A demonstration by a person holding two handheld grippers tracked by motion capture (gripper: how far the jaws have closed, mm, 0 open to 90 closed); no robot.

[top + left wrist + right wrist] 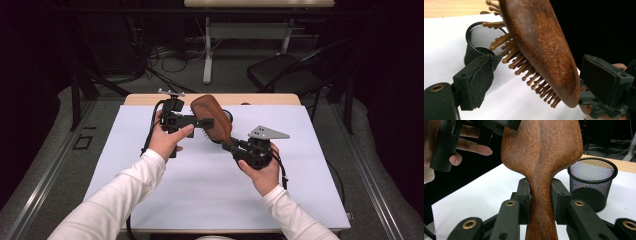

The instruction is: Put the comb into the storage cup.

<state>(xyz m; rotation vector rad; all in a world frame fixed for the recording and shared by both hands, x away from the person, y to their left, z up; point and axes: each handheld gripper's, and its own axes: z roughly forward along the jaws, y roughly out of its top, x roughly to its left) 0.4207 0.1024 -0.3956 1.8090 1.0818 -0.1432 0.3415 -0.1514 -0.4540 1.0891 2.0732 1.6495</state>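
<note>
A brown wooden hairbrush (212, 114) is held tilted above the white mat. My right gripper (226, 144) is shut on its handle (541, 195), one pad on each side of the narrow neck. My left gripper (206, 122) reaches in from the left and stands open around the brush head (541, 45). The bristles (524, 70) face its left pad (477, 80), and the smooth back faces its right pad (604, 77). A gap shows on both sides. A black mesh cup (591, 185) stands upright on the mat just behind the brush, and it is seen past the bristles as the same mesh cup (477, 37).
The white mat (210, 190) covers most of the wooden table (150, 99). Beyond the table are a black chair (280, 72), a desk frame (207, 50) and cables on the floor. The person's hands and white sleeves come in from the bottom.
</note>
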